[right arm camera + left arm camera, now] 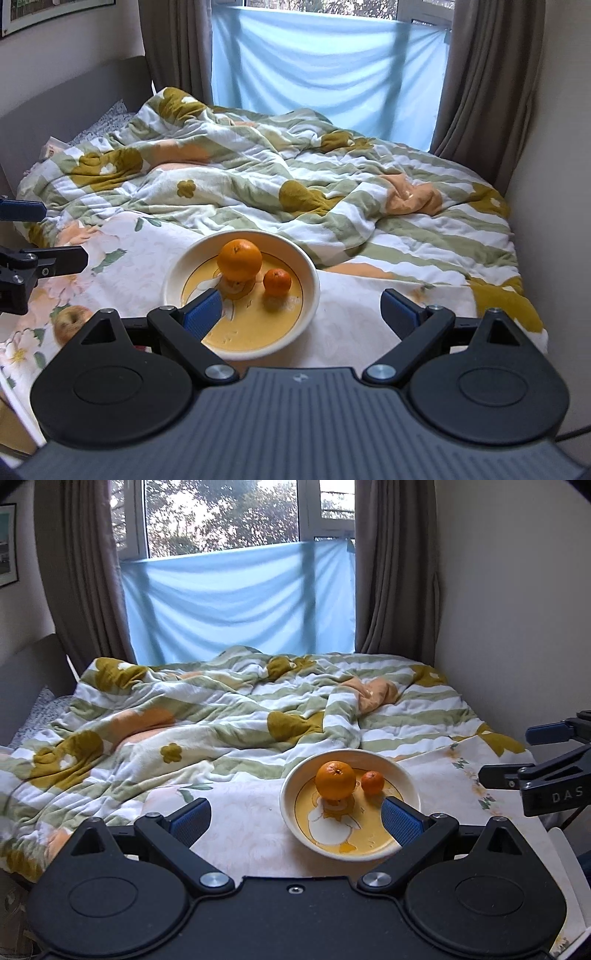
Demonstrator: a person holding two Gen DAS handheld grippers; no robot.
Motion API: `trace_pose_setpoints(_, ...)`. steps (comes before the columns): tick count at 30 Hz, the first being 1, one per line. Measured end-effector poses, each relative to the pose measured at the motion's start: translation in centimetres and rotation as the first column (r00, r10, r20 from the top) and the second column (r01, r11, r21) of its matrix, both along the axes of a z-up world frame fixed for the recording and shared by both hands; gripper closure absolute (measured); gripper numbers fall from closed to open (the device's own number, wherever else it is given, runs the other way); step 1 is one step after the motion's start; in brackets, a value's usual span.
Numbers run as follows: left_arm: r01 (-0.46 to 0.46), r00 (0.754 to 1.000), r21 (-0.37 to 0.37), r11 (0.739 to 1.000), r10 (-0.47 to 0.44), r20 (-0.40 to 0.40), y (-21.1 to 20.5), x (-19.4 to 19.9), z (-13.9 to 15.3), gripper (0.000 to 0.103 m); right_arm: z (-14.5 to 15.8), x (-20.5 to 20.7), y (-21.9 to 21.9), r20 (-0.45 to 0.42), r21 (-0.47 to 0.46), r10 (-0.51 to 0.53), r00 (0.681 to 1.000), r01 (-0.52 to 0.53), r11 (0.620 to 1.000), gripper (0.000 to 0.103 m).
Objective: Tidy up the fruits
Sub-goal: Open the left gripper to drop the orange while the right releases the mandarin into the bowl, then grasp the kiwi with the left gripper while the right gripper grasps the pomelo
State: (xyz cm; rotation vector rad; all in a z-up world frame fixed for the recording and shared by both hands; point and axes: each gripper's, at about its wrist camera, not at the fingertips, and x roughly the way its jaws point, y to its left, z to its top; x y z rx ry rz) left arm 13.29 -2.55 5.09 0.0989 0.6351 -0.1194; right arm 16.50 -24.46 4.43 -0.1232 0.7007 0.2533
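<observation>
Left claw (297, 818) spread wide, empty, hovering at near edge of table (251, 827); right pad overlaps bowl (406, 779) rim in view, contact unclear. Right claw (304, 310) also wide open, holding nothing. Large orange (239, 259) and small mandarin (277, 282) sit in bowl, apart. Apple (70, 322) on table's left side, outside bowl.

A bowl (314, 288) sits on the table (354, 325) near its far edge, just before the bed's rumpled duvet (258, 177). In the bowl, the large orange (239, 259) lies left of and slightly behind the small orange (277, 282), the two apart. An apple (70, 321) rests on the table by its left edge, left of the bowl.
</observation>
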Motion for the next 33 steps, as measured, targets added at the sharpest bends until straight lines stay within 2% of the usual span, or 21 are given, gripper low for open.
trace_pose_setpoints(7,-0.018,1.000,0.014,1.000,0.017,0.024,-0.6,-4.0,-0.5,0.002,1.0,-5.0,-0.6,0.013,0.007,-0.007,1.000,0.007,1.000,0.000)
trace_pose_setpoints(14,0.020,0.999,0.040,0.999,-0.021,0.031,-0.8,-6.2,-2.9,0.002,0.1,-9.1,-0.2,0.017,0.008,-0.035,0.999,0.035,0.999,0.000)
trace_pose_setpoints(27,0.107,0.993,0.067,0.992,-0.104,-0.050,-0.9,-6.1,-10.6,0.003,-7.6,-13.3,0.7,-0.097,0.043,-0.122,0.988,0.127,0.991,0.000)
trace_pose_setpoints(33,0.131,0.989,0.079,0.988,-0.125,-0.074,-1.3,-5.4,-13.5,0.003,-10.9,-14.5,1.2,-0.119,0.034,-0.157,0.980,0.162,0.986,0.000)
